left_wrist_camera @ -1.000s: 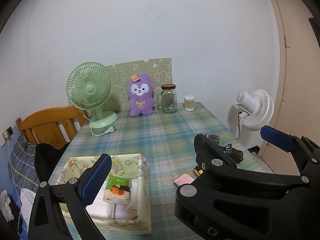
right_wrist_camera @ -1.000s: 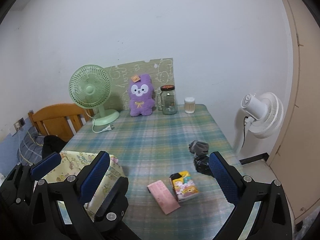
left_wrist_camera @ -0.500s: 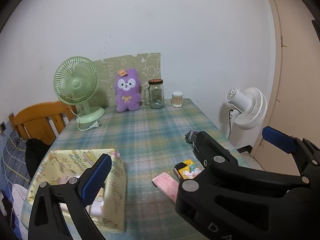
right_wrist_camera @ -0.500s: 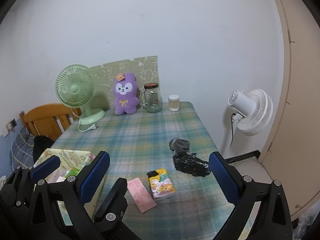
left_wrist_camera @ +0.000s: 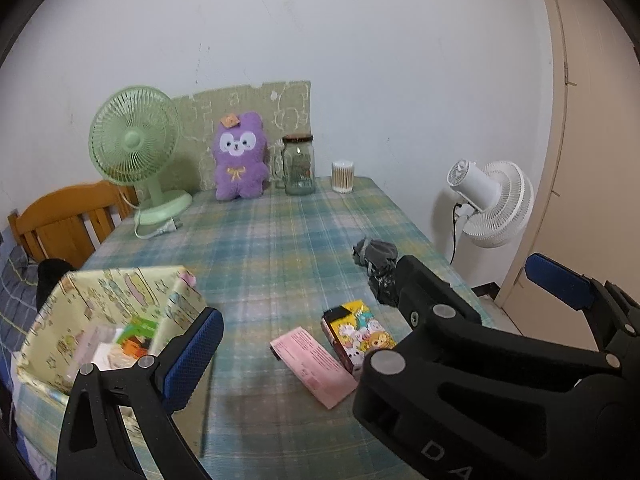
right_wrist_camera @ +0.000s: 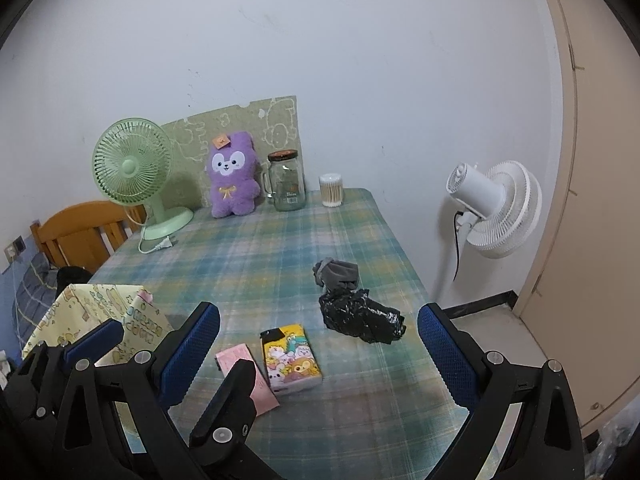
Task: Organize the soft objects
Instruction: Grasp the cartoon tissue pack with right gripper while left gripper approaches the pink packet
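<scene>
Since a second ago both cameras have pulled back and swung right, so we now get the pink packet and cartoon pack in the left wrist view where before it was mostly the box.

Biggest thing first: the tabletop (right_wrist_camera: pixel 280 248) with its blue-green plaid cloth fills the middle of both views. On its near left corner sits the fabric storage box (left_wrist_camera: pixel 100 304) with the cartoon print (there's stuff inside, a white bundle and something green and orange, too blurry for us to name). Off the table's right side stands a white fan (right_wrist_camera: pixel 496 208), and at the back left a green desk fan (right_wrist_camera: pixel 134 176) with its plug lying on the cloth. Next to it the purple plush (right_wrist_camera: pixel 232 176) stands upright against a patterned board, with a glass jar (right_wrist_camera: pixel 285 182) just beside it and a small tub of cotton swabs (right_wrist_camera: pixel 331 190) a bit further right.

The loose soft things are on the right half: a grey sock (right_wrist_camera: pixel 338 274) touching a crumpled black bag (right_wrist_camera: pixel 360 316). Nearer to us, the cartoon tissue pack (right_wrist_camera: pixel 290 358) lies just beside the pink packet (right_wrist_camera: pixel 240 364).

The left gripper (left_wrist_camera: pixel 372 320) hangs over the near edge with its jaws spread wide and nothing between them. The right gripper (right_wrist_camera: pixel 320 356) is the same, jaws wide apart and empty, with the tissue pack framed between them.
</scene>
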Demonstrator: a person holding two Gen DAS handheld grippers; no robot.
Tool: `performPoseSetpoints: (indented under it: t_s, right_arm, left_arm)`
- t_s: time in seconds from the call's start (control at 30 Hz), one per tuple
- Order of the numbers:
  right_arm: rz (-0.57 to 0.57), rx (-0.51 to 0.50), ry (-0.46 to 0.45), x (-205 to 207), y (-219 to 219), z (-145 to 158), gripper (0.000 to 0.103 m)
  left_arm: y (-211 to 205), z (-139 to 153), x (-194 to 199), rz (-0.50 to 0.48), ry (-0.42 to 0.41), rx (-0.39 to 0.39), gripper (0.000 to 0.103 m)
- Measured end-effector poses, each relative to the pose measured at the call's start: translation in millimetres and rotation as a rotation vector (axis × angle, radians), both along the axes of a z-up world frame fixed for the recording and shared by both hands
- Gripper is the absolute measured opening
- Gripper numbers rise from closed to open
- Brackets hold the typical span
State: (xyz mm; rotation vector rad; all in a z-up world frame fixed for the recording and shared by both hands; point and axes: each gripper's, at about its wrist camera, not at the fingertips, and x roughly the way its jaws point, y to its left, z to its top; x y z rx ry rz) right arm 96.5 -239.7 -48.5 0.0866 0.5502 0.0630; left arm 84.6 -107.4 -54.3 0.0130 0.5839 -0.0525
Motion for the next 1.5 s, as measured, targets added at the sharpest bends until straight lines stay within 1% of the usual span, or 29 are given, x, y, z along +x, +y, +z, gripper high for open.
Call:
performPoseSetpoints:
  t_s: [0.17,0.67,0.77,0.87,0.93,1.03,1.07,1.1,1.13,1.23,1.37,1.5]
  right_arm:
    - [-0.009,-0.015,0.03,8.5,-5.3,-18.4,0.101]
    - [-0.014,0.003,0.131,31.1,-22.3,-66.5,0.101]
    - [0.0,0.003,0.149,36.3,-19.4,-73.0,0.101]
    - [0.024,0.034,0.172,41.0,-17.5,-77.9,0.101]
    - [0.04,0.052,0.177,43.7,-13.4,-79.5,0.101]
    - [0.065,0.044,0.195,49.6,-3.0,-84.0,0.101]
    - [0.074,0.037,0.203,51.9,-0.1,-85.6,0.099]
    - [0.082,0.03,0.211,53.8,2.7,-87.1,0.094]
    - [0.091,0.025,0.221,55.2,5.9,-88.8,0.092]
    - [0.118,0.018,0.24,59.4,13.4,-93.3,0.091]
    - [0.135,0.007,0.262,65.2,20.6,-98.5,0.09]
    - [0.15,0.025,0.308,72.9,23.5,-107.6,0.077]
  left_arm:
    - [-4.4,-20.0,11.5,-0.004,0.059,-0.018,0.102]
    - [-22.4,-62.3,32.1,-0.006,0.156,0.007,0.102]
    - [-19.5,-69.5,35.2,0.004,0.179,0.007,0.102]
    - [-12.9,-75.0,39.1,0.009,0.209,-0.013,0.102]
    - [-8.8,-76.8,39.0,0.025,0.211,-0.006,0.102]
    - [-2.2,-79.9,41.1,0.049,0.225,0.01,0.102]
    - [0.6,-81.4,42.5,0.057,0.232,0.009,0.102]
    - [2.5,-82.8,43.6,0.063,0.239,0.007,0.102]
    - [5.3,-84.4,45.3,0.07,0.249,0.001,0.102]
    - [12.3,-87.0,47.3,0.089,0.261,-0.011,0.101]
    - [18.1,-91.9,49.9,0.104,0.28,-0.029,0.098]
    - [22.8,-98.1,53.1,0.129,0.311,-0.054,0.093]
